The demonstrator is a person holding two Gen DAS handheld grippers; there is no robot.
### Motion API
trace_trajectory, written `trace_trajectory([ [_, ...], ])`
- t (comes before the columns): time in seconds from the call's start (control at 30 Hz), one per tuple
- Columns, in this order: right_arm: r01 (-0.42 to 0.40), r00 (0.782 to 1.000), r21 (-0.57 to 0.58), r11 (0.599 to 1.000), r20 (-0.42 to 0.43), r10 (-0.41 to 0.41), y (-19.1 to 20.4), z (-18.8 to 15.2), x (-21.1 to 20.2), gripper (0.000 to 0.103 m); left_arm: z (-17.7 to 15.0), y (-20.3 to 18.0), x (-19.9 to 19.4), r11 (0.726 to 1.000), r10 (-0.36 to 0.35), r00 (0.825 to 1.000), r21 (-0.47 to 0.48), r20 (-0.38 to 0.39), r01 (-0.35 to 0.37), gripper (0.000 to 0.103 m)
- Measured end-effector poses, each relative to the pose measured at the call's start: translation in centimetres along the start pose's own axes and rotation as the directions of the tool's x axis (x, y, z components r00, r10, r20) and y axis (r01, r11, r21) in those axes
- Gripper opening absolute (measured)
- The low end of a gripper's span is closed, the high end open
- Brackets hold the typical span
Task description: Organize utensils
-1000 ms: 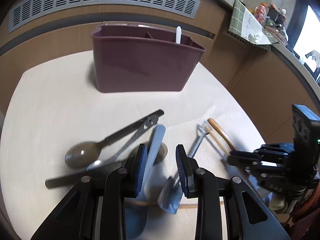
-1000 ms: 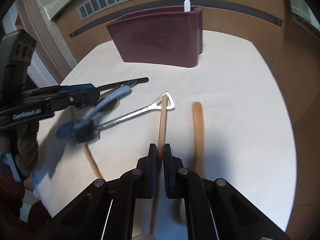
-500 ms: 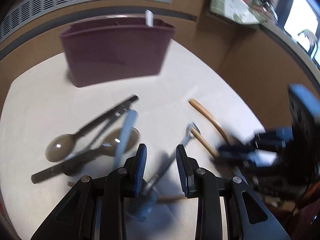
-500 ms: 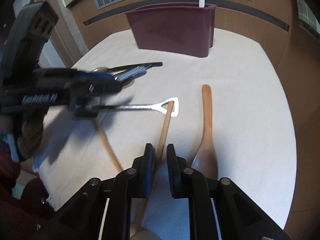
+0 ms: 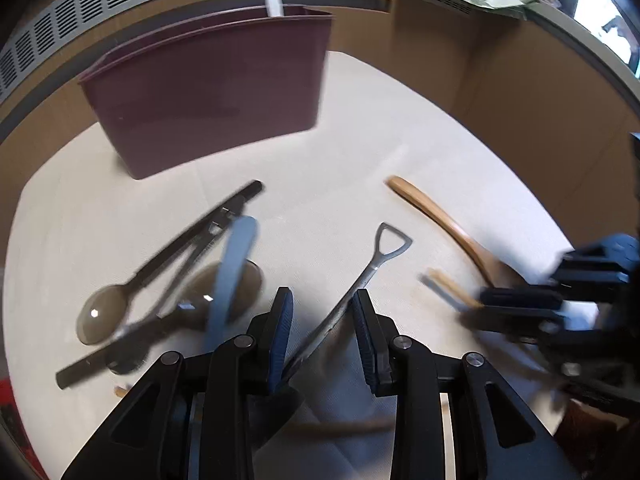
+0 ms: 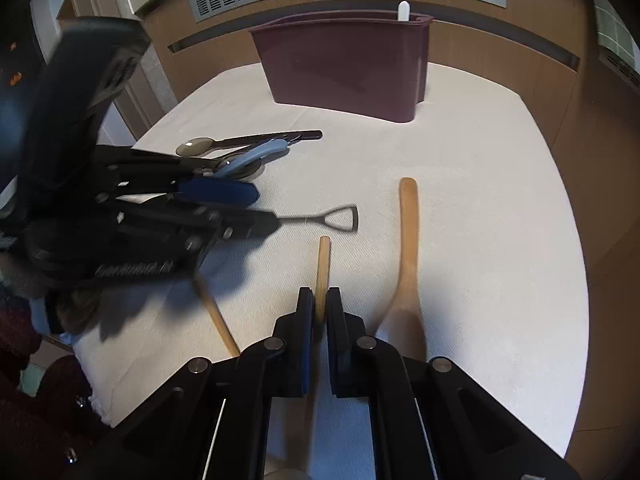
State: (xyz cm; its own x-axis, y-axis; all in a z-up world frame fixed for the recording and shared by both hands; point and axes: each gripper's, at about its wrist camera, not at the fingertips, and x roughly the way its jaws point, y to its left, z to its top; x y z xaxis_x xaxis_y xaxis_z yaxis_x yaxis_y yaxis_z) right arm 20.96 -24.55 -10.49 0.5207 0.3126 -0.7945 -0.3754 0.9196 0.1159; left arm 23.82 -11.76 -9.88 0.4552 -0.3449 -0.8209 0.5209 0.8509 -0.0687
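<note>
Left wrist view: left gripper (image 5: 322, 332) jaws apart, ribbed blue pads either side of a metal shovel-shaped utensil (image 5: 362, 284) with a triangular loop handle pointing to 1 o'clock; can't tell if the pads touch it. Maroon plastic caddy (image 5: 212, 96) at 11 o'clock, smooth walls, a white handle tip (image 5: 274, 3) poking out of its far right corner. At 9 o'clock a pile: translucent brown spoon (image 5: 106, 314), black handle (image 5: 196, 230), pale blue handle (image 5: 232, 268), blurred. Wooden spoon (image 5: 440, 220) at 2 o'clock, curved, on the cream woven tablecloth (image 5: 340, 152). Right gripper at 3 o'clock, motion-blurred.

Right wrist view: right gripper (image 6: 320, 308) clamped on a thin wooden stick (image 6: 323, 264), round cross-section, tip pointing to 12 o'clock. Wooden spoon just right of it, bowl nearest the camera, flat on the cloth. This view shows the left gripper side-on at 9 o'clock, over the shovel utensil, only the loop handle sticking out. Second thin wooden stick (image 6: 216, 312) at 7 o'clock, partly under it. Lettering on the left gripper's body is too blurred to read. Caddy at 12 o'clock, well apart.
</note>
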Motion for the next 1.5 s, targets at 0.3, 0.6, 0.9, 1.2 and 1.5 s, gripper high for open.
trace_trajectory([
  [0.3, 0.056, 0.994, 0.124, 0.991, 0.089, -0.067, -4.2, 0.8, -1.8, 0.006, -0.9, 2.7, -2.5, 0.998, 0.011, 0.999, -0.057, 0.034, -0.009, 0.032],
  [0.6, 0.061, 0.989, 0.204, 0.977, 0.122, -0.088, -6.4, 1.2, -0.8, 0.006, -7.0, 7.4, -7.6, 0.901, -0.109, 0.981, -0.402, 0.157, 0.165, 0.066],
  [0.9, 0.058, 0.984, 0.203, 0.977, 0.152, -0.09, -5.9, 1.3, -1.3, 0.006, -6.7, 6.6, -6.9, 0.847, -0.108, 0.974, -0.495, 0.197, 0.194, 0.05],
  [1.2, 0.067, 0.985, 0.223, 0.973, 0.138, -0.099, -6.6, 1.0, -0.8, 0.006, -6.5, 7.0, -5.2, 0.834, -0.124, 0.984, -0.524, 0.131, 0.175, 0.047],
  [1.5, 0.105, 0.984, 0.209, 0.972, 0.119, -0.131, -6.1, 1.0, -0.1, 0.007, -3.8, 5.6, -2.9, 0.861, -0.109, 0.988, -0.486, 0.11, 0.15, 0.021],
])
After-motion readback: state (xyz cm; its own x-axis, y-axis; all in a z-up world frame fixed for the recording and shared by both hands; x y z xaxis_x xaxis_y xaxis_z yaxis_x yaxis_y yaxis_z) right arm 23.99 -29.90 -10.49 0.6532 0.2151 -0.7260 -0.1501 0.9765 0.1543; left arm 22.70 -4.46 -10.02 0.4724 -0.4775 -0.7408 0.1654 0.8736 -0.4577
